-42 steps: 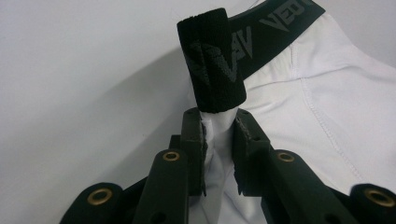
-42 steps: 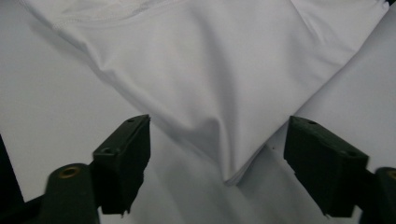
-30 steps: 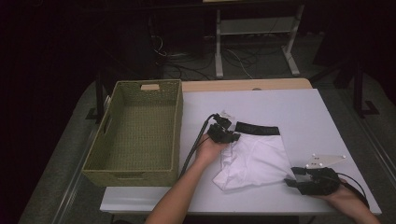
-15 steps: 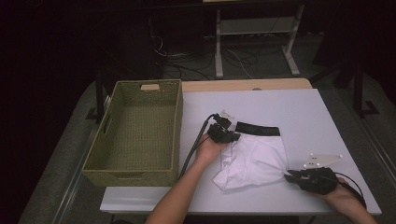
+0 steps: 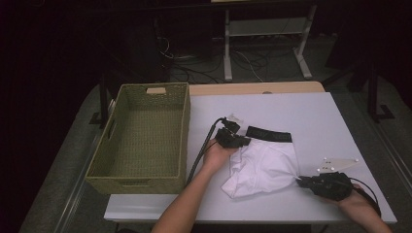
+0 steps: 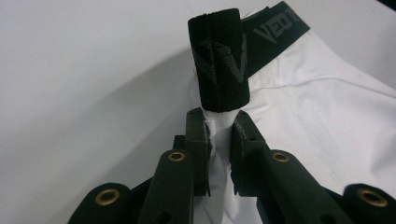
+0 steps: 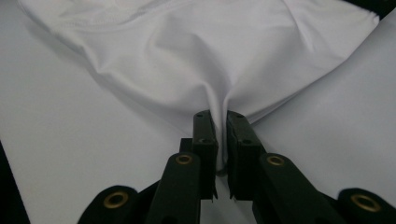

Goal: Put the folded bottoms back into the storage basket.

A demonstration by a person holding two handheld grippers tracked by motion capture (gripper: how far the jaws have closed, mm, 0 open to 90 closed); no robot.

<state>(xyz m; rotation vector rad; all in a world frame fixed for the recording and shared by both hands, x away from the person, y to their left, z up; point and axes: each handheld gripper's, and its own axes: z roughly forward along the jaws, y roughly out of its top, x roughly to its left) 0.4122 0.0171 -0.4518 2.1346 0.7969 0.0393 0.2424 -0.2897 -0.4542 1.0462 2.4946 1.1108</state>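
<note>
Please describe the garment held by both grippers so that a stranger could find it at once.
On the pale grey table, right of the woven green basket, lies a crumpled pair of white underpants. Its black elastic waistband with grey lettering sets it apart; no other cloth is there.

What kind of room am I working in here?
Likely a lab or workshop set up for laundry sorting: a white table, a woven basket, white underwear, and loose cables on the dark floor behind.

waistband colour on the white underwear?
Black, with faint grey lettering; the waistband shows best in the left gripper view.
</note>
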